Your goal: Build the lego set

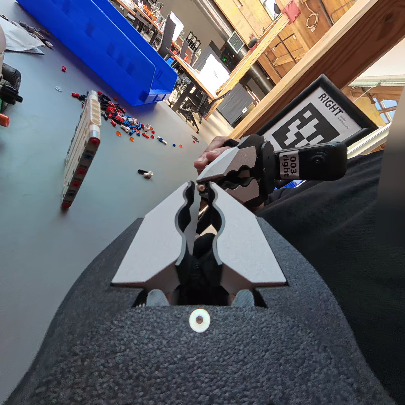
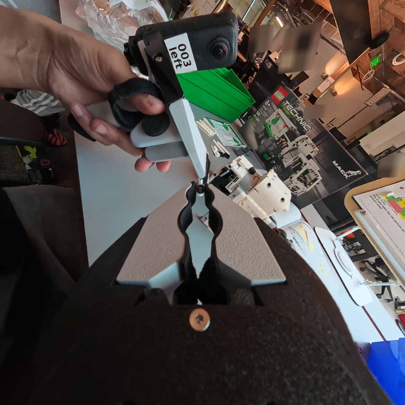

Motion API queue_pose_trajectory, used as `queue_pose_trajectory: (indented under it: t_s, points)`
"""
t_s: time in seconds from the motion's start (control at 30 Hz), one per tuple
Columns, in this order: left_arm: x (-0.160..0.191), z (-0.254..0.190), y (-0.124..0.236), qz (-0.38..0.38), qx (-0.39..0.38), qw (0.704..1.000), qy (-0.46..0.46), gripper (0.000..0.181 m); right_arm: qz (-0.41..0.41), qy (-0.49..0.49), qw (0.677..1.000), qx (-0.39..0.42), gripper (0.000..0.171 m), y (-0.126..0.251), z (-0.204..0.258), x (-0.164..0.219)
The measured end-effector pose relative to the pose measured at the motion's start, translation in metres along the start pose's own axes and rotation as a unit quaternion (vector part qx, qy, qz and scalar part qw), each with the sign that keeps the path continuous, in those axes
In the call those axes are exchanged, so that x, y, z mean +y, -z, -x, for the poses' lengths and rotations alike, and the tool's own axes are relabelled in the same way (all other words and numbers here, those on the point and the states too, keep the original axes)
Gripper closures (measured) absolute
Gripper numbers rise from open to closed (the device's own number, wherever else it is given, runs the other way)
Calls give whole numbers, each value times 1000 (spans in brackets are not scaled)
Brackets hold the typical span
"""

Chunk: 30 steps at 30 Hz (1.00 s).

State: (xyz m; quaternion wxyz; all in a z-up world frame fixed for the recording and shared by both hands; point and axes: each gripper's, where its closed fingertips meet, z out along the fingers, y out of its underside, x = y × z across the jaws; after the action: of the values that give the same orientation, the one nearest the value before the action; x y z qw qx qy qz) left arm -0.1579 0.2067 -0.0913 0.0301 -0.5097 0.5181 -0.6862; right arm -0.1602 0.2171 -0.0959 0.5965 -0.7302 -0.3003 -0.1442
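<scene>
Lego pin (image 1: 200,187) clamped between left gripper (image 1: 201,186) and right gripper (image 2: 199,189) tips, labelled camera (image 2: 192,47) behind.

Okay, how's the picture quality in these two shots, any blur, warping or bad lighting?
Left wrist view: strong wide-angle bending tilts the blue bin and table; the left gripper is sharp, with softness at the frame edges. Right wrist view: the hand is slightly soft, the right gripper body sits in dark shadow, and mosaic patches cover parts of the background.
</scene>
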Motion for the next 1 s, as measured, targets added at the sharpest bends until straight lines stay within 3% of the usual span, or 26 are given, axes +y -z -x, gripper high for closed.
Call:
queue_pose_trajectory:
  t_s: [0.27, 0.5, 0.67, 1.0]
  points:
    - [14, -8, -4, 27, 62, 997, 43, 179, -43, 19, 999, -19, 165, 9, 12, -4]
    - [33, -17, -10, 73, 136, 982, 113, 179, -85, 8, 988, -127, 163, 24, 30, -1]
    - [36, -21, -14, 81, 146, 980, 108, 179, -121, 73, 980, -137, 164, 31, 32, 0]
    - [26, -13, -12, 45, 124, 989, 71, 181, -137, -9, 982, -131, 165, 32, 18, 2]
